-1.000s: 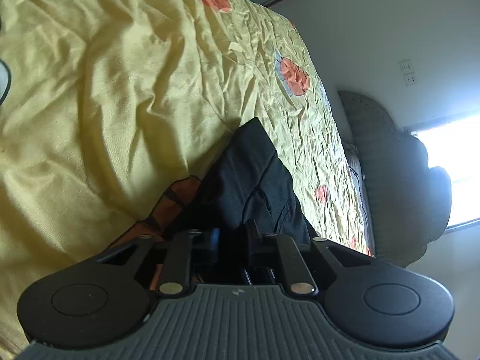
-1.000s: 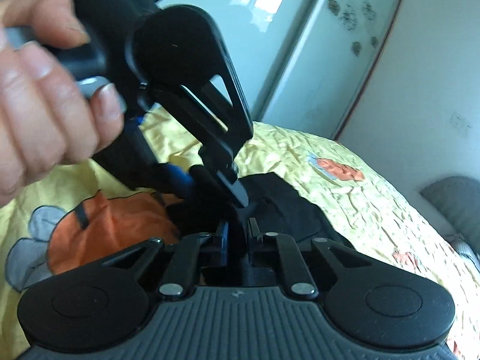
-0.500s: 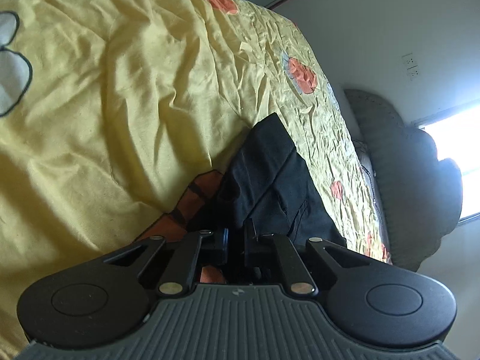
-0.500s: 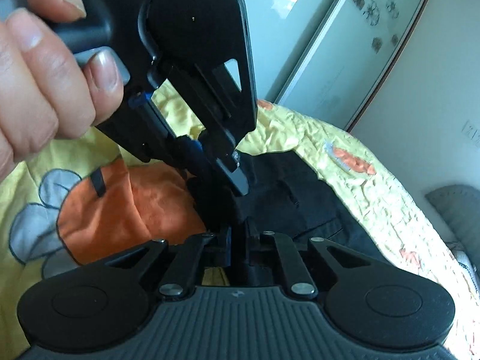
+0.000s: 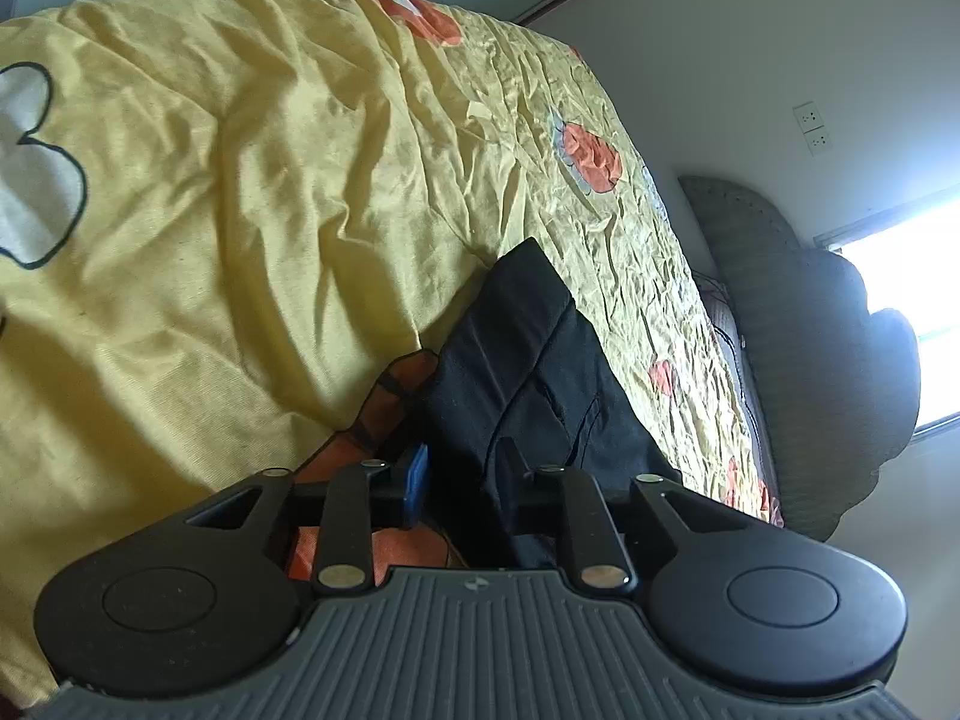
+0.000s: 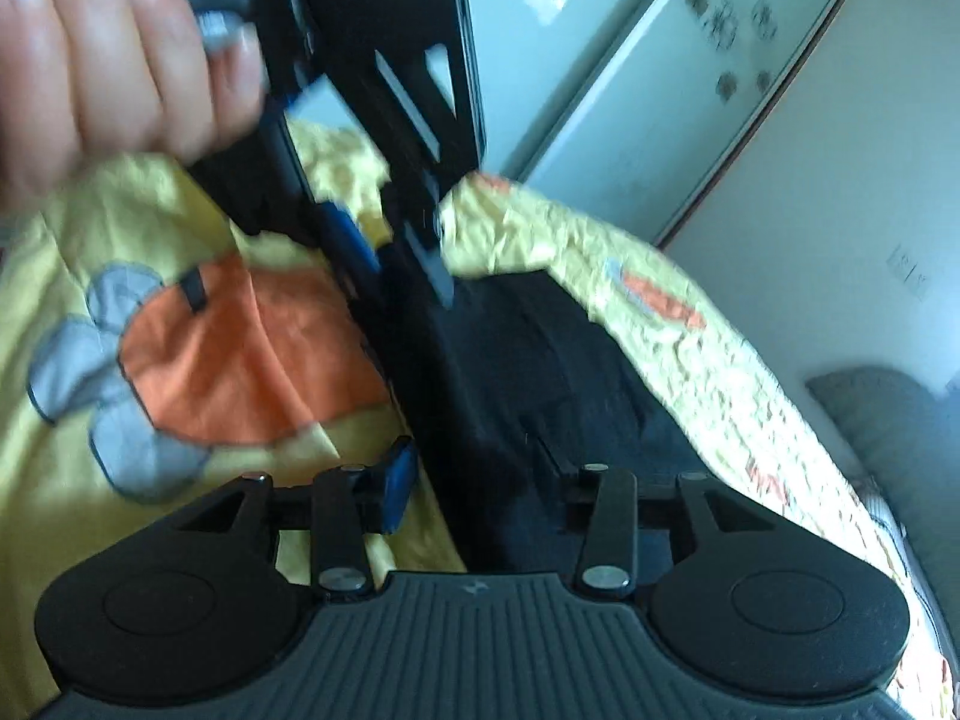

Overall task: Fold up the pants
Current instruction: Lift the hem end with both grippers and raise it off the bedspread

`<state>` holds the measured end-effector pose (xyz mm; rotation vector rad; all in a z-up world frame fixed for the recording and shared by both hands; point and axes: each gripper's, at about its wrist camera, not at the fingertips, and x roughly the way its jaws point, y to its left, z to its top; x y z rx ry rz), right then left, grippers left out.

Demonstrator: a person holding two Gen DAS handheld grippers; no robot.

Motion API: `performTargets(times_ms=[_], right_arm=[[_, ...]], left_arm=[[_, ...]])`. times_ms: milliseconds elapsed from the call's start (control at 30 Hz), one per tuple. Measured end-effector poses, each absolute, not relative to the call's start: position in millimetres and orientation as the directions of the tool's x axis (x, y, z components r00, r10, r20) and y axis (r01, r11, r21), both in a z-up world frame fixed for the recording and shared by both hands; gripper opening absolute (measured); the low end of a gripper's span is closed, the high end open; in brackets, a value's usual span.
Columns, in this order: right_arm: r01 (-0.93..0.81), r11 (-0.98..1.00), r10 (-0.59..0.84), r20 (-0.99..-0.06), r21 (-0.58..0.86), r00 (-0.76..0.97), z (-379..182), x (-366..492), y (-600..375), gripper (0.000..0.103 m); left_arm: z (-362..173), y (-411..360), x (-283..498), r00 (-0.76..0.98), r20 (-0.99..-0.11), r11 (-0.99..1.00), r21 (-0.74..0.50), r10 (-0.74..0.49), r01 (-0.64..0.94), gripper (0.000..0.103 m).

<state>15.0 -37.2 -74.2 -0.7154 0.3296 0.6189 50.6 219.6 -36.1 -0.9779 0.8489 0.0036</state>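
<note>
The black pants (image 5: 528, 360) lie folded on the yellow bedspread (image 5: 240, 192), stretching away from both grippers. My left gripper (image 5: 465, 471) is open, its jaws spread either side of the near edge of the pants. My right gripper (image 6: 480, 468) is open too, with the pants (image 6: 528, 372) between and beyond its jaws. The left gripper (image 6: 408, 276) and the hand holding it show in the right wrist view, above the pants' far left edge, blurred.
The bedspread has orange and grey cartoon prints (image 6: 240, 360). A grey padded headboard (image 5: 828, 348) stands at the right by a bright window. A glass wardrobe door (image 6: 660, 90) and a white wall lie beyond the bed.
Both grippers have opened and let go of the pants, which now lie flatter on the bed. The left gripper has lifted a little in the right wrist view.
</note>
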Motion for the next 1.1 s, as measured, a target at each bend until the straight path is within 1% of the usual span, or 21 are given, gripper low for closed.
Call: performTargets(times_ms=[67, 167, 267, 300, 400, 467, 533, 567, 600, 633, 667, 700, 733, 800, 867, 900, 933, 967, 1000, 1033, 1100], right_arm=[[-0.615, 0.564, 0.406, -0.464, -0.551, 0.788, -76, 11, -31, 0.043], [-0.567, 0.535, 0.402, -0.402, -0.626, 0.823, -86, 4, -19, 0.043], [-0.516, 0.558, 0.392, -0.342, -0.65, 0.854, -83, 2, -12, 0.054], [-0.515, 0.569, 0.395, -0.335, -0.642, 0.855, -80, 2, -13, 0.054], [-0.52, 0.614, 0.402, -0.331, -0.594, 0.853, -70, 3, -19, 0.054], [-0.537, 0.625, 0.41, -0.348, -0.566, 0.843, -67, 5, -21, 0.053], [-0.552, 0.603, 0.407, -0.372, -0.576, 0.834, -69, 2, -19, 0.053], [-0.556, 0.587, 0.407, -0.38, -0.588, 0.831, -71, -2, -18, 0.053], [-0.561, 0.571, 0.408, -0.385, -0.599, 0.828, -73, -5, -17, 0.052], [-0.562, 0.555, 0.407, -0.389, -0.613, 0.826, -75, -7, -16, 0.049], [-0.566, 0.542, 0.41, -0.392, -0.621, 0.824, -79, -9, -16, 0.046], [-0.57, 0.537, 0.415, -0.393, -0.622, 0.82, -82, -9, -14, 0.041], [-0.573, 0.531, 0.416, -0.397, -0.624, 0.818, -83, -5, -13, 0.039], [-0.565, 0.523, 0.403, -0.399, -0.638, 0.824, -87, 2, -9, 0.016], [-0.561, 0.525, 0.409, -0.388, -0.641, 0.826, -84, 2, -10, 0.011], [-0.567, 0.541, 0.418, -0.387, -0.621, 0.822, -80, 2, -13, 0.01], [-0.581, 0.567, 0.431, -0.391, -0.583, 0.813, -74, 3, -18, 0.01], [-0.602, 0.597, 0.448, -0.401, -0.531, 0.799, -67, 8, -23, 0.01], [-0.62, 0.62, 0.464, -0.412, -0.48, 0.784, -61, 11, -28, 0.009], [-0.633, 0.64, 0.478, -0.419, -0.435, 0.772, -57, 14, -32, 0.009], [-0.647, 0.664, 0.496, -0.426, -0.376, 0.757, -49, 20, -39, 0.009]], left_arm=[[-35, 221, 47, 0.687, -0.632, 0.577, -0.729, -0.36, -0.368, 0.034], [-35, 221, 44, 0.682, -0.624, 0.56, -0.743, -0.382, -0.367, 0.042], [-41, 219, 45, 0.674, -0.599, 0.515, -0.778, -0.432, -0.36, 0.048], [-44, 217, 47, 0.67, -0.594, 0.503, -0.785, -0.445, -0.363, 0.048], [-53, 212, 55, 0.665, -0.585, 0.47, -0.799, -0.464, -0.375, 0.048], [-60, 211, 59, 0.67, -0.582, 0.447, -0.804, -0.461, -0.391, 0.048], [-62, 210, 61, 0.68, -0.579, 0.437, -0.807, -0.451, -0.397, 0.047], [-62, 210, 61, 0.683, -0.581, 0.44, -0.804, -0.442, -0.4, 0.046], [-60, 210, 61, 0.688, -0.584, 0.451, -0.799, -0.43, -0.397, 0.039], [-58, 210, 60, 0.694, -0.588, 0.47, -0.792, -0.415, -0.39, 0.03], [-55, 209, 61, 0.697, -0.591, 0.491, -0.785, -0.407, -0.378, 0.028], [-54, 210, 61, 0.702, -0.586, 0.5, -0.785, -0.406, -0.366, 0.028], [-53, 210, 61, 0.708, -0.577, 0.501, -0.79, -0.408, -0.355, 0.028], [-53, 211, 61, 0.716, -0.562, 0.5, -0.798, -0.413, -0.338, 0.027], [-54, 211, 62, 0.72, -0.552, 0.501, -0.803, -0.421, -0.322, 0.029], [-55, 211, 62, 0.722, -0.546, 0.51, -0.803, -0.425, -0.307, 0.034], [-54, 210, 64, 0.724, -0.54, 0.524, -0.802, -0.429, -0.288, 0.042], [-54, 209, 66, 0.727, -0.535, 0.533, -0.801, -0.429, -0.275, 0.046], [-54, 208, 68, 0.729, -0.531, 0.536, -0.801, -0.432, -0.266, 0.053], [-54, 206, 71, 0.731, -0.524, 0.533, -0.805, -0.437, -0.258, 0.056], [-55, 204, 78, 0.736, -0.507, 0.531, -0.814, -0.449, -0.237, 0.056]])
